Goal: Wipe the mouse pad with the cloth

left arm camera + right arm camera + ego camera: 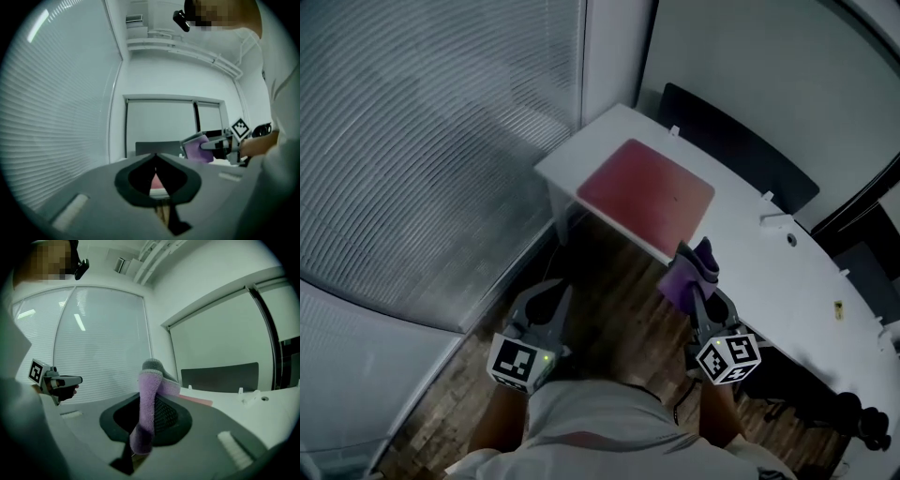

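A red mouse pad (645, 192) lies flat near the left end of a white table (750, 262). My right gripper (696, 274) hovers at the table's near edge, just short of the pad, shut on a purple cloth (686, 277). In the right gripper view the cloth (146, 404) hangs folded between the jaws, and the pad (199, 401) shows as a pink strip beyond it. Lower and to the left, my left gripper (555, 295) hangs over the wooden floor, jaws closed tip to tip on nothing. The left gripper view shows the right gripper's cloth (198, 149) off to the right.
A dark chair (741, 150) stands behind the table. Window blinds (431, 141) run along the left side. Small white fittings (776, 221) and a small yellow item (839, 308) sit on the table to the right. Wooden floor (619, 309) lies below the near edge.
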Demonstrator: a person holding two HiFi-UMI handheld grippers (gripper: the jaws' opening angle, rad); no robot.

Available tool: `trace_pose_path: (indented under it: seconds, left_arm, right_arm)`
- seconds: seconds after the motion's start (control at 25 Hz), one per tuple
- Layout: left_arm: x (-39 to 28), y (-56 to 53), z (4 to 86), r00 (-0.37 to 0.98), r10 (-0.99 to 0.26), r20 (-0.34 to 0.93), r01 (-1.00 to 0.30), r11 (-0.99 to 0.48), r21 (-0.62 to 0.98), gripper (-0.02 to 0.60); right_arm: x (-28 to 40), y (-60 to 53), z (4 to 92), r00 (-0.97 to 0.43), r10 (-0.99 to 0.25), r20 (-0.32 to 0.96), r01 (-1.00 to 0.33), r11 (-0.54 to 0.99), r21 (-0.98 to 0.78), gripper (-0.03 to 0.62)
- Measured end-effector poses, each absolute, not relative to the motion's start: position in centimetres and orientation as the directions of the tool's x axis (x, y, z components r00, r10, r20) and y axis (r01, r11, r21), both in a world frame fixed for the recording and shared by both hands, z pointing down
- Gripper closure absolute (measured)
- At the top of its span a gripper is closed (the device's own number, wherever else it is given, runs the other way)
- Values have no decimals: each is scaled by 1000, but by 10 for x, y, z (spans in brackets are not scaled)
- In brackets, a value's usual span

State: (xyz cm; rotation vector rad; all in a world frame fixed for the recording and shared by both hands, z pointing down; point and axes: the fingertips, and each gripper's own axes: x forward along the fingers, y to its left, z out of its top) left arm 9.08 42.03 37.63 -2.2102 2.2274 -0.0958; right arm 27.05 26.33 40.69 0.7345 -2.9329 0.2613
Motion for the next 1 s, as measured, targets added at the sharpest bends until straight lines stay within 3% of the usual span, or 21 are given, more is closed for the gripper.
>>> trace_pose_path:
  seconds: [0.4,1.0]
  left_arm:
    - [-41,367,390,69,-994,81,-997,-70,-14,581]
    - [-55,147,376,146,-982,122,-988,-150,-31,581]
  right_arm:
    - [141,227,411,-851,-487,199,-515,846,-134,545]
    - [133,21,421,-812,-550,195,-583,783,-217,543]
